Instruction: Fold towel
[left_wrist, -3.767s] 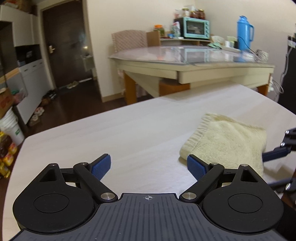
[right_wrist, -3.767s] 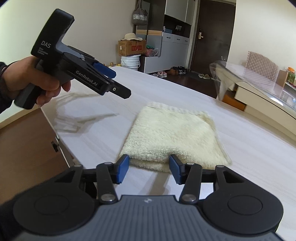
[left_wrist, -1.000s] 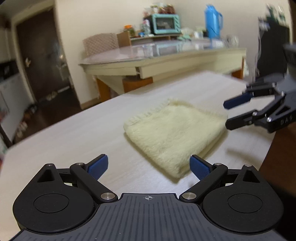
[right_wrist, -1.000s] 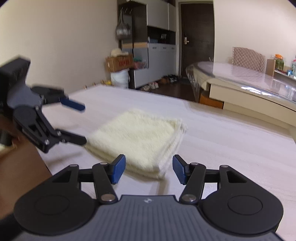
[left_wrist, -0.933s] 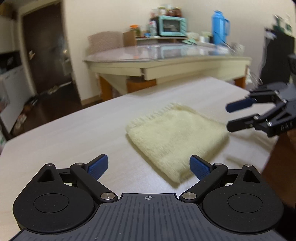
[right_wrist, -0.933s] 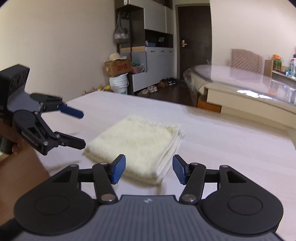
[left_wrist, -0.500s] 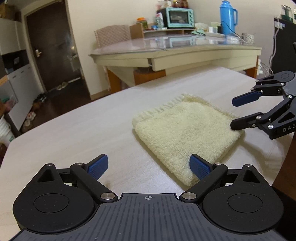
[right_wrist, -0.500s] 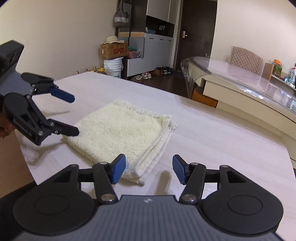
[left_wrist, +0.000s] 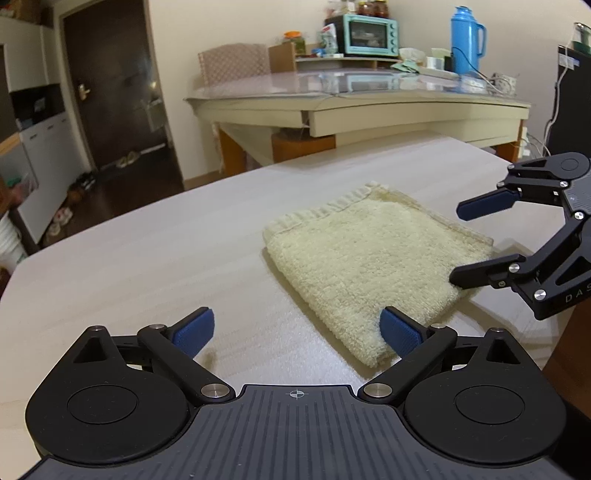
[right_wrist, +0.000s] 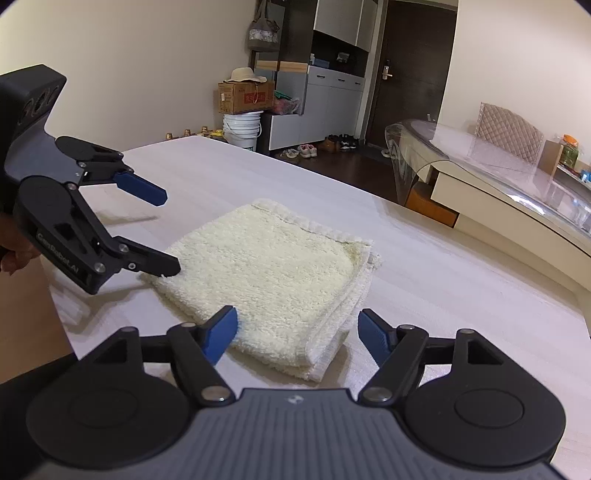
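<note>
A cream towel (left_wrist: 369, 258) lies folded into a thick square on the pale wooden table (left_wrist: 166, 266); it also shows in the right wrist view (right_wrist: 269, 273). My left gripper (left_wrist: 297, 328) is open and empty, its right pad at the towel's near corner. It shows in the right wrist view (right_wrist: 166, 232) with its lower finger at the towel's left corner. My right gripper (right_wrist: 297, 330) is open and empty, straddling the towel's near corner. It shows in the left wrist view (left_wrist: 458, 243) at the towel's right corner.
A glass-topped dining table (left_wrist: 362, 96) with a teal oven (left_wrist: 365, 33) and blue thermos (left_wrist: 465, 40) stands beyond. A chair (right_wrist: 509, 125), cabinets (right_wrist: 325, 107), a bucket (right_wrist: 242, 129) and a dark door (right_wrist: 406, 70) lie further off. The table's edge (right_wrist: 59, 291) runs near my left gripper.
Both grippers have swung around the folded towel and come closer to its corners. The left gripper's lower finger now reaches the towel's edge. The towel has not moved.
</note>
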